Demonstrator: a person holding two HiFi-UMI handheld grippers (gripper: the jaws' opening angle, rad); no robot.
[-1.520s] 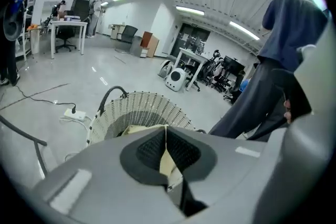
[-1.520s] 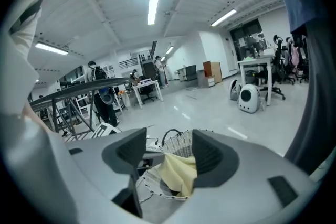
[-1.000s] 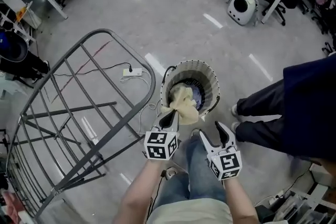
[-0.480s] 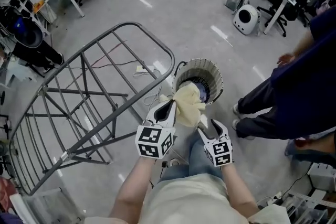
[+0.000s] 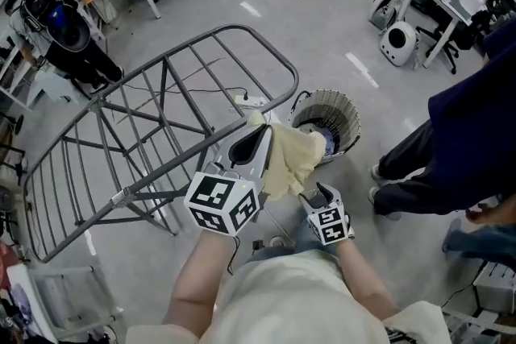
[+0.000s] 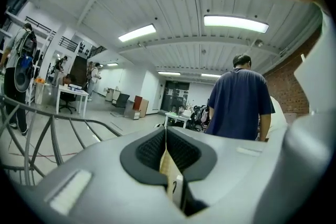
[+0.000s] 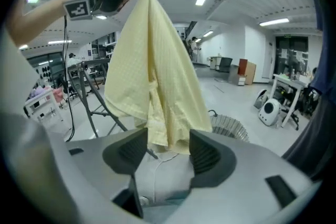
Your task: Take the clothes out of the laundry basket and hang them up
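Left gripper [image 5: 260, 133] fingers pinch top of yellow garment [image 5: 294, 161], which is held up just right of drying rack [image 5: 125, 196], near side of laundry basket [image 5: 349, 110]. Right gripper [image 5: 321, 193] fingers spread; garment's lower edge hangs between them, not gripped.

Soft cloth against hard metal and polished floor.
The pale yellow, finely checked cloth garment [image 5: 292, 159] at frame centre looks matt; the grey tubular metal drying rack [image 5: 161, 105] at left looks smooth, the polished grey floor [image 5: 266, 20] glossy.
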